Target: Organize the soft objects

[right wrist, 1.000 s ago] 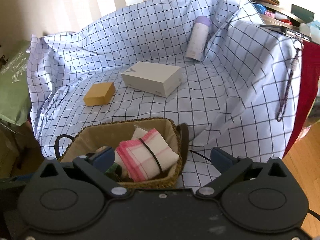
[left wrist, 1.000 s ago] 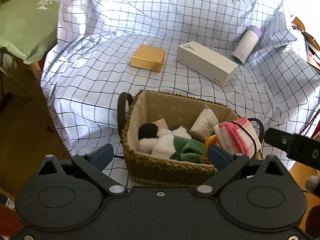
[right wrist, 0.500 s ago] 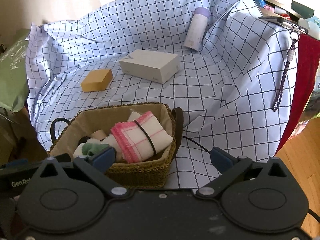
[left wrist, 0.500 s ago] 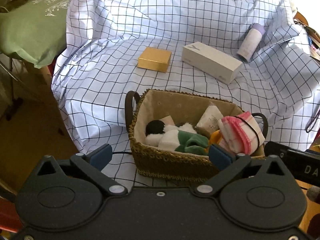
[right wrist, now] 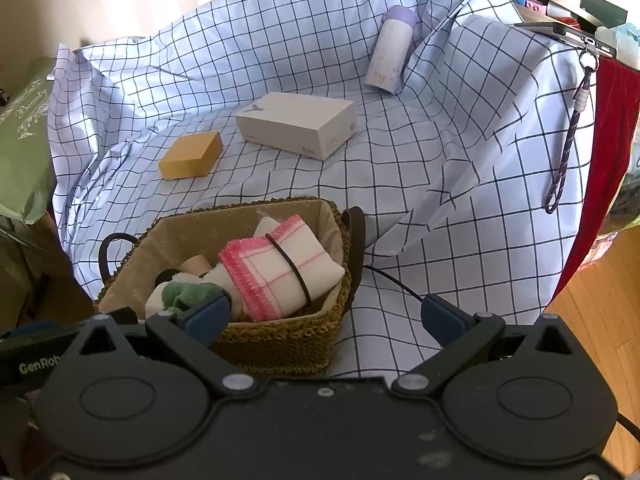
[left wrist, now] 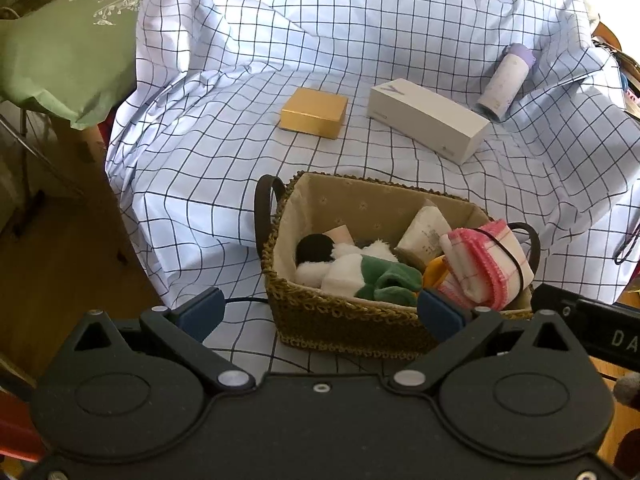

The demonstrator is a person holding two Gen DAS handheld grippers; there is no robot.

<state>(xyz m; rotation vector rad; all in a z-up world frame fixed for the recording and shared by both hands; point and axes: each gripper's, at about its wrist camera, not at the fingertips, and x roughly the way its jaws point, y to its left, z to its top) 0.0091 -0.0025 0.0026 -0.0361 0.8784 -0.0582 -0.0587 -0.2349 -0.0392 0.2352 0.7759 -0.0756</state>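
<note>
A woven basket (left wrist: 344, 324) (right wrist: 280, 340) stands on the checked cloth near its front edge. It holds a pink-and-white folded towel with a black band (left wrist: 484, 268) (right wrist: 280, 264), a white, green and black plush toy (left wrist: 360, 268) (right wrist: 180, 292), a white packet (left wrist: 424, 232) and something orange (left wrist: 434, 268). My left gripper (left wrist: 320, 312) is open and empty, just in front of the basket. My right gripper (right wrist: 324, 316) is open and empty, in front of the basket's right end.
On the cloth behind the basket lie a gold box (left wrist: 314, 118) (right wrist: 191, 156), a long white box (left wrist: 428, 120) (right wrist: 296, 124) and a white bottle with a purple cap (left wrist: 506, 78) (right wrist: 390, 56). A green bag (left wrist: 60, 48) sits left. A red cloth (right wrist: 600, 140) hangs right.
Both grippers have drawn back from the basket, so it sits farther away and more cloth shows. Both stay open.
</note>
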